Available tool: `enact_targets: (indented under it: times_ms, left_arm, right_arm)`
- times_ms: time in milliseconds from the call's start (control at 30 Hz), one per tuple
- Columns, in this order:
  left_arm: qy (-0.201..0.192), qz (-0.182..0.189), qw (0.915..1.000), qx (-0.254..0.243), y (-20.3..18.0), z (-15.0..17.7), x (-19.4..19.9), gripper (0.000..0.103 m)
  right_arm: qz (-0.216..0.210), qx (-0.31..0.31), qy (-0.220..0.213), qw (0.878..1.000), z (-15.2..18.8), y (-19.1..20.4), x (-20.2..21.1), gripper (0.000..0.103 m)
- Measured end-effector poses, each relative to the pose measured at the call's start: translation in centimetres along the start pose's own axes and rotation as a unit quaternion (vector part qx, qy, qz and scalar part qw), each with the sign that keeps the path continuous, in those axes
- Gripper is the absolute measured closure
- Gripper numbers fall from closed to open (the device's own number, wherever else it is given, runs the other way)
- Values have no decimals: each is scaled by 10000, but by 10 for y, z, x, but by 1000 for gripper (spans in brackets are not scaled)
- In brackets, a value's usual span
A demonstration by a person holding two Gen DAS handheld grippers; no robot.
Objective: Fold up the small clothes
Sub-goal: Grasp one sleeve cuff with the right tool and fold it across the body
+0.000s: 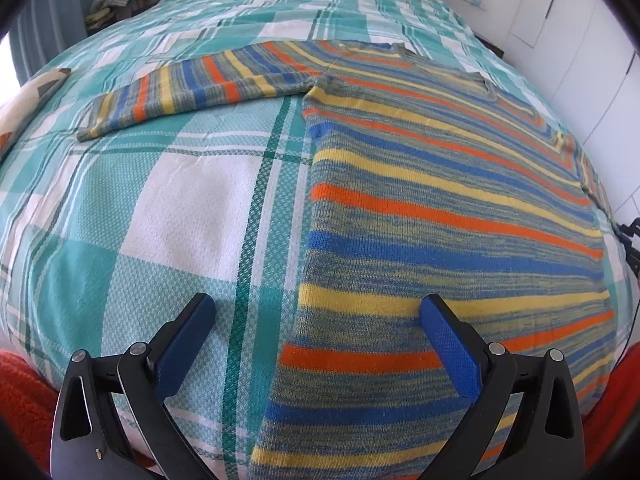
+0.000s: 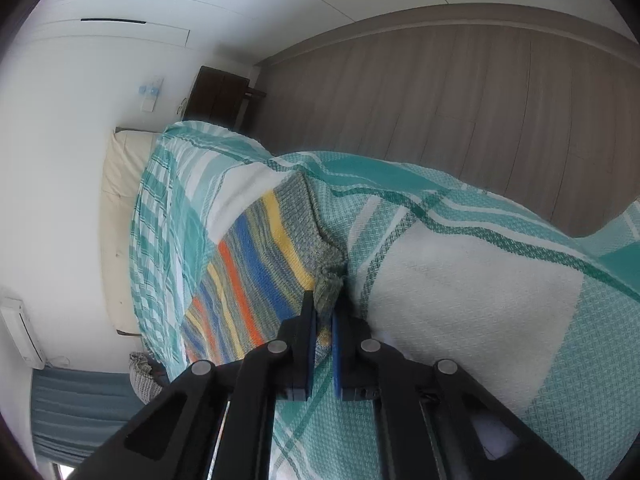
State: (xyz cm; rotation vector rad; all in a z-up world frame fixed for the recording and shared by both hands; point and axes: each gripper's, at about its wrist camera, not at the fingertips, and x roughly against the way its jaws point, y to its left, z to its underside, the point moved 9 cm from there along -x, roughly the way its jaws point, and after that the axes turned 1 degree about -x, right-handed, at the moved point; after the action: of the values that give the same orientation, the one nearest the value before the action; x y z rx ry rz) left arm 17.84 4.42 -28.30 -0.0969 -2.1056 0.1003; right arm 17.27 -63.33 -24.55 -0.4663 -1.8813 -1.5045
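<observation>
Your left tongs [image 1: 316, 312] hang wide apart over the striped sweater [image 1: 440, 208], which lies flat on the bed [image 1: 192, 200] with one sleeve [image 1: 192, 88] stretched sideways. Only the right wrist view shows your right tongs [image 2: 323, 312] pinched on the sweater's grey cuff [image 2: 328, 284]. A teal plaid bedspread covers the bed; white walls [image 2: 72, 140] and a wood-panelled wall [image 2: 460, 112] surround it.

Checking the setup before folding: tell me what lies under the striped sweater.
The striped sweater lies flat on the teal plaid bedspread, which shows all around it. Anything beneath the knit itself is covered.
</observation>
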Motion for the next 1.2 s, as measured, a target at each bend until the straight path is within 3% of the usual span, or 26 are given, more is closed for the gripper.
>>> enact_targets:
  times_ms: [100, 167, 233, 267, 300, 333, 367, 400, 433, 467, 600, 667, 733, 800, 933, 967, 1000, 1067, 1133, 1200]
  left_arm:
    - [-18, 99, 9999, 113, 1, -1, 1, 1]
    - [-28, 140, 9998, 137, 0, -2, 1, 1]
    - [-38, 167, 9998, 98, -2, -4, 1, 1]
    - [-39, 170, 9998, 74, -3, -4, 1, 1]
    - [-38, 172, 9998, 54, -3, -3, 1, 1]
    - [-37, 182, 9998, 45, -3, -3, 1, 1]
    - [-32, 189, 9998, 48, -2, -2, 1, 1]
    - [-29, 189, 9998, 61, -1, -2, 1, 1]
    - [-31, 191, 9998, 79, 1, -1, 2, 1]
    - [-34, 202, 9997, 101, 2, -1, 3, 1]
    - [-50, 238, 9996, 159, 3, -2, 3, 1]
    - [-64, 200, 9997, 121, 1, -3, 1, 1]
    - [-76, 161, 9998, 77, -1, -3, 0, 1]
    - [-85, 97, 9999, 18, -2, -2, -1, 1]
    - [-80, -15, 9999, -117, -3, -1, -3, 1]
    - [-76, -32, 9999, -143, -3, -1, -3, 1]
    - [-73, -41, 9998, -163, -4, -1, -3, 1]
    - [-71, -29, 9998, -173, -3, 0, -2, 1]
    - [-62, 7, 9999, -139, -2, 1, -1, 1]
    - [-53, 0, 9999, -158, -3, 1, -2, 1]
  right_arm:
    - [374, 1373, -581, 9881, 5, 61, 30, 96]
    - [296, 2546, -810, 9632, 33, 129, 46, 96]
    - [-187, 3579, -614, 9316, 85, 199, 46, 96]
    - [-640, 3946, -311, 9161, 117, 230, 42, 96]
    - [-1291, 4166, 256, 8995, 157, 258, 35, 92]
    - [-1788, 4253, 884, 8828, 193, 278, 27, 84]
    - [-1966, 4373, 1376, 8667, 225, 290, 17, 43]
    - [-1935, 4554, 1650, 8532, 250, 294, 7, 13]
    - [-1852, 4697, 1627, 8477, 260, 296, 0, 12]
    - [-1743, 4764, 1561, 8475, 263, 294, -7, 12]
    - [-1271, 4206, 1624, 8835, 237, 262, -28, 14]
    - [-935, 4154, 1627, 8901, 224, 247, -39, 19]
    - [-753, 4140, 1672, 8916, 216, 233, -46, 24]
    - [-761, 4073, 1917, 8897, 216, 222, -54, 36]
    - [-676, 3934, 2669, 8772, 237, 198, -84, 38]
    - [-161, 4006, 2590, 8787, 234, 182, -98, 42]
    - [574, 4101, 2351, 8793, 221, 162, -112, 58]
    - [994, 4125, 1965, 8840, 202, 151, -117, 83]
    - [931, 4327, 1477, 8845, 194, 164, -100, 79]
    - [359, 4431, 1657, 8803, 206, 179, -81, 75]
